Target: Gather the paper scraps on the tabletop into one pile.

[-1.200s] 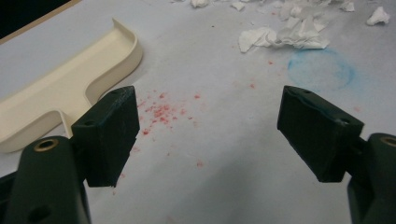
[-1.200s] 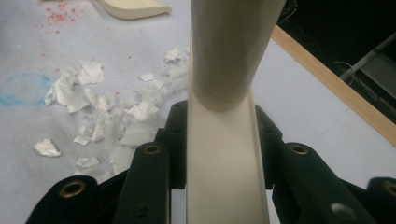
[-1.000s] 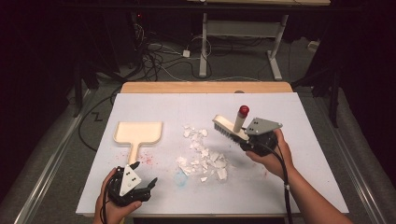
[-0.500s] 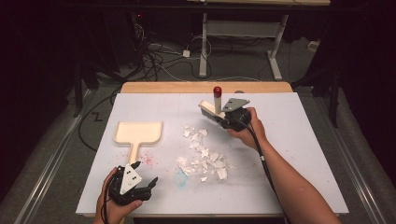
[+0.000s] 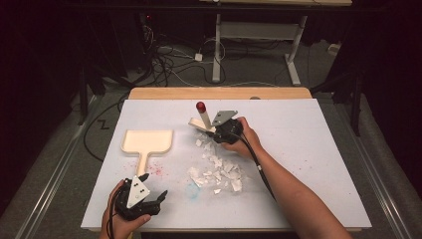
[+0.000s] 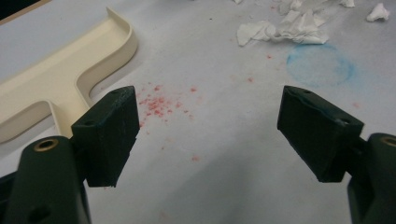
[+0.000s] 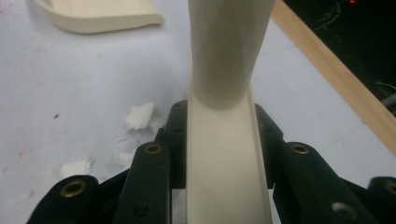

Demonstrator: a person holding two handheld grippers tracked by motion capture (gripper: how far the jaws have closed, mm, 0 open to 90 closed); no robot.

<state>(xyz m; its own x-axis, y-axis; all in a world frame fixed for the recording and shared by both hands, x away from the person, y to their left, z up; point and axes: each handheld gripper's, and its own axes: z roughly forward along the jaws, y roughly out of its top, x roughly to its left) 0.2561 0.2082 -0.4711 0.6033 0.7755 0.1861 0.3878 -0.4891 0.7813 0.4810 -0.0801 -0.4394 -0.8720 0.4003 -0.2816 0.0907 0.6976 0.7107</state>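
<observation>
From the high view, the right gripper sits at the far end of the heap of torn white paper scraps, its jaws clamped on the cream handle of a brush; the handle tilts up and away and ends in a red tip, while the brush head lies low among the farthest scraps; the right hand wraps the gripper body, forearm stretching in from the lower right. The cream dustpan lies flat on the white table cover, to the left of the scraps and well apart from the brush, its handle pointing toward the near edge; the left gripper rests near that edge, just beyond the end of the dustpan handle, jaws spread with nothing between them.

In the left gripper view, the two black jaws stand wide apart over bare cover; red specks dot the surface between them, a faint blue ring stain lies beyond the right-hand jaw, the dustpan's curved rim runs along the left, and scraps bunch at the top.

In the right gripper view, the jaws press on both sides of the cream brush handle, which rises straight up the middle; a few scraps lie on the cover to the left; the dustpan's edge shows at top left, the table's wooden border at right.
</observation>
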